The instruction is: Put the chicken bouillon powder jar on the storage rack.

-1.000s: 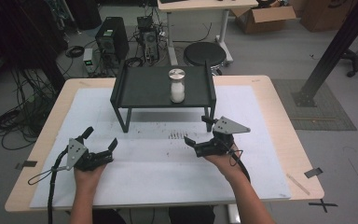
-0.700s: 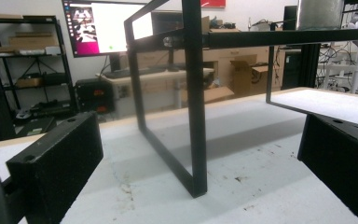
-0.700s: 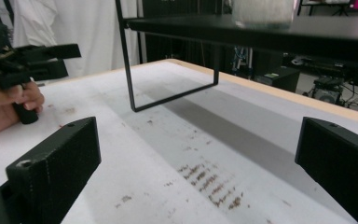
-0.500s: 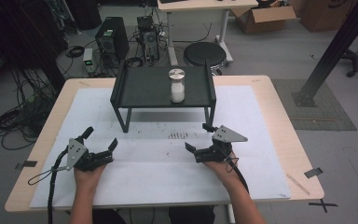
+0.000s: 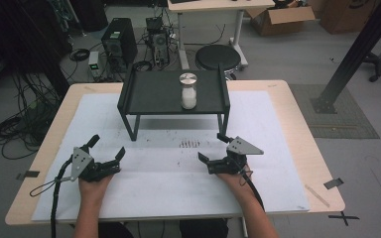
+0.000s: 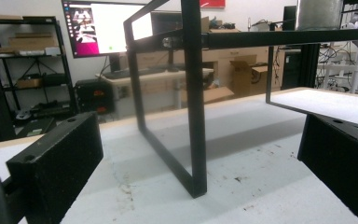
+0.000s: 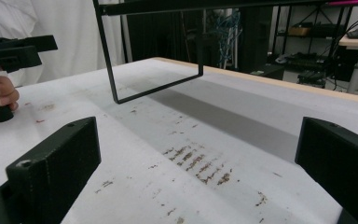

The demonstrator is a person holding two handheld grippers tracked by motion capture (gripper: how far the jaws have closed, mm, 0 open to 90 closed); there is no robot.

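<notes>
The clear glass jar of white powder with a metal lid (image 5: 188, 91) stands upright on the black metal stand (image 5: 154, 94) toward the worktop's far edge, ahead of both released grippers; the right gripper (image 5: 220, 148) is nearer than the left gripper (image 5: 106, 147).

High view: above the near table edge, looking forward and down on the whole table (image 5: 297, 124). Left and right gripper views: low, close to the surface, facing the black stand (image 5: 173, 94), which all three views share
</notes>
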